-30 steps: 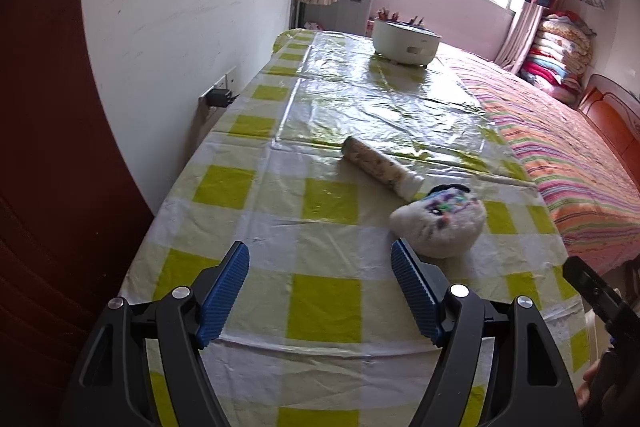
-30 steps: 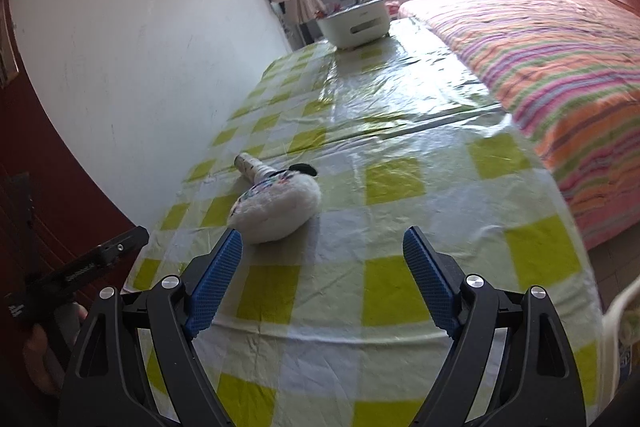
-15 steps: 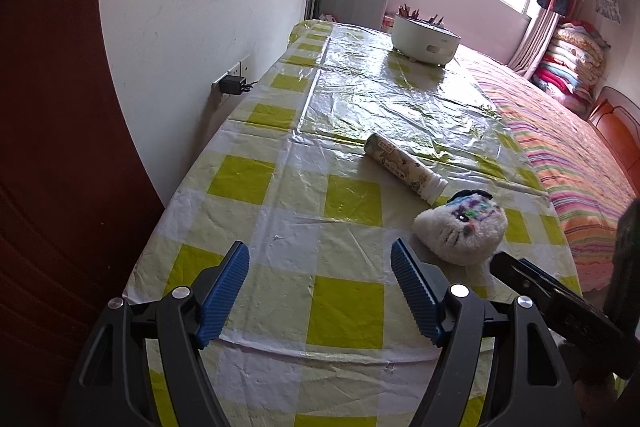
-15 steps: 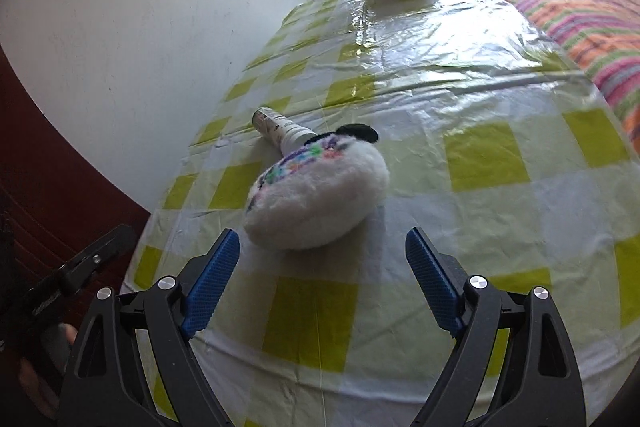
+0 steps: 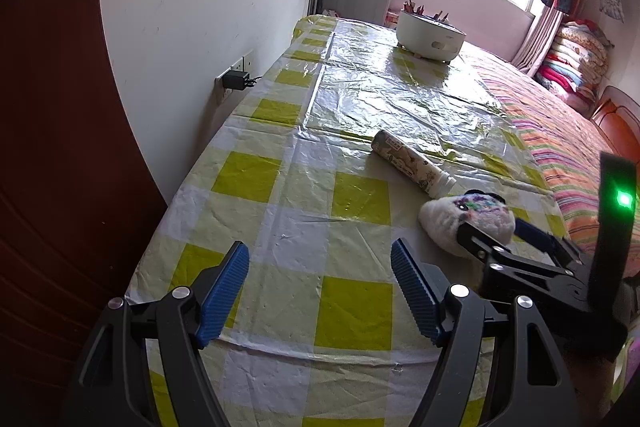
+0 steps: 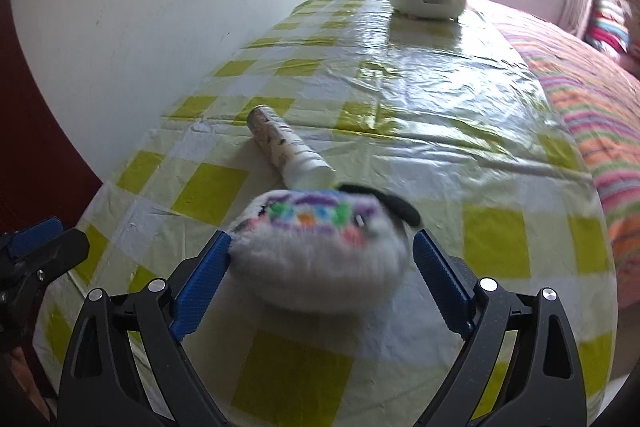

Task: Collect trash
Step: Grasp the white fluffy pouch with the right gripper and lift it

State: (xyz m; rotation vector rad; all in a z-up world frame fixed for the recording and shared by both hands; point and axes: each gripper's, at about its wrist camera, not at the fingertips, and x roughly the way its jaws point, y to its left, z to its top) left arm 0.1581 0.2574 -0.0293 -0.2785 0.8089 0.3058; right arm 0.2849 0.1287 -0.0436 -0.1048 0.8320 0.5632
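Straddling the fluffy white plush point(image 6: 320, 263), the right gripper point(image 6: 322, 283) has its jaws opening, one blue pad on each side of the toy. The left pad looks to brush the fur, while the right pad stands just clear of it; the pads are not squeezing it. The plush lies on the yellow-and-white checked tablecloth point(image 5: 288, 231) near the table's front edge, its face stitched in purple, green and orange, with a black ear toward the far side. Just behind it, almost touching, a printed bottle point(image 5: 412, 163) lies on its side, white cap end toward the plush.

The left gripper point(image 5: 320, 291) hovers over the front of the table with its jaws spread wide and nothing between them, only bare cloth. From its view the right gripper point(image 5: 508, 239) reaches in from the right around the plush point(image 5: 460, 223).

At the far end of the table stands a white round pot point(image 5: 430, 37). A striped bedspread point(image 5: 560, 147) lies along the table's right side, and a black charger point(image 5: 236, 81) is plugged into the wall on the left.
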